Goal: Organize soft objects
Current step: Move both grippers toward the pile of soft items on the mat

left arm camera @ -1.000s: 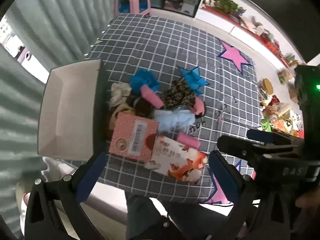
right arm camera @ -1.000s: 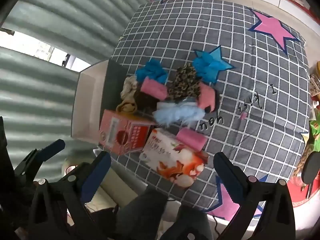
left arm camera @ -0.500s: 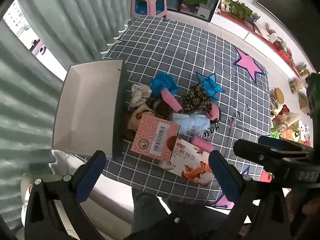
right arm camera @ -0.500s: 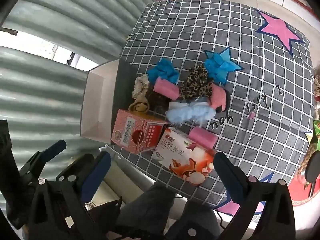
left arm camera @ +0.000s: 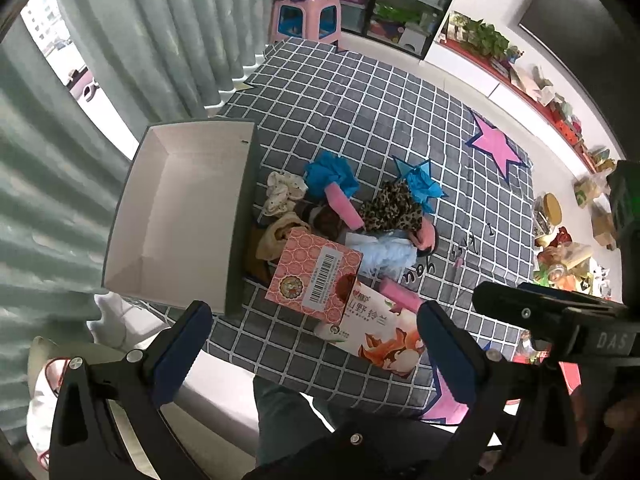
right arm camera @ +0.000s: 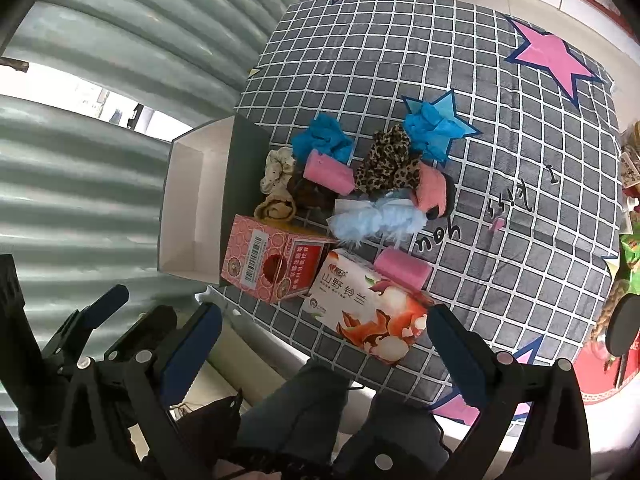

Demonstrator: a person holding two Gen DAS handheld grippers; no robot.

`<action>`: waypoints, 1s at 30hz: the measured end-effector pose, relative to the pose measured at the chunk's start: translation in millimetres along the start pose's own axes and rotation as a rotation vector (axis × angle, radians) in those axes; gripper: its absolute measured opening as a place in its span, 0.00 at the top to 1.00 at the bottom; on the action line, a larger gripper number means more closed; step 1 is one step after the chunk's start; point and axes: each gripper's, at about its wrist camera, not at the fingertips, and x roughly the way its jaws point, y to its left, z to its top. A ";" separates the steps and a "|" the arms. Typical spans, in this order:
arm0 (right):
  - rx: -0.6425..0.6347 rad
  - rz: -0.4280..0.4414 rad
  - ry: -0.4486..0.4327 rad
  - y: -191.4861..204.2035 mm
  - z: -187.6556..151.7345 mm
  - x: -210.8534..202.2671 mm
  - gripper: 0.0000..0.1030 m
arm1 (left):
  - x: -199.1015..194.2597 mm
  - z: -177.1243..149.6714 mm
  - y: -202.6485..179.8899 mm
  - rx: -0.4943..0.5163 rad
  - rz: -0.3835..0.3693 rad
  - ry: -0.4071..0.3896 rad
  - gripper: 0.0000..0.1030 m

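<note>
- Grey checked cloth (left arm camera: 360, 120) covers the surface, and the soft things lie heaped in its middle: blue scrunchies (left arm camera: 330, 172), a leopard-print scrunchie (left arm camera: 394, 208), a cream one (left arm camera: 282, 196), pink rolls (right arm camera: 328, 172) and a pale blue fluffy piece (right arm camera: 378, 220).
- The white box (left arm camera: 180, 216) stands open just beside the heap, probably as the place to sort them into; nothing shows inside it.
- Two tissue packs, the pink tissue box (left arm camera: 318, 272) and the fox-print pack (right arm camera: 368, 308), sit at the near edge, touching each other.
- The left tongs (left arm camera: 312, 340) and right tongs (right arm camera: 324, 344) both hang high above the near edge, fingers spread wide, gripping nothing, side by side and angled down at the heap.
</note>
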 end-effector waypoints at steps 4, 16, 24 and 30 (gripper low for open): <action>0.004 -0.006 0.005 1.2 -1.4 0.4 0.00 | 0.1 -1.9 3.9 -0.010 -0.003 0.003 0.01; 0.015 -0.007 0.016 0.3 -4.0 2.1 0.00 | 1.3 -3.5 5.7 -0.005 -0.007 0.001 0.00; 0.035 -0.001 0.013 -12.1 -2.3 -0.1 0.00 | 2.5 -8.0 0.8 -0.018 0.005 0.017 0.00; 0.099 0.011 -0.002 -38.1 -3.5 -0.2 0.00 | 14.6 0.7 -6.9 0.009 0.034 0.076 0.00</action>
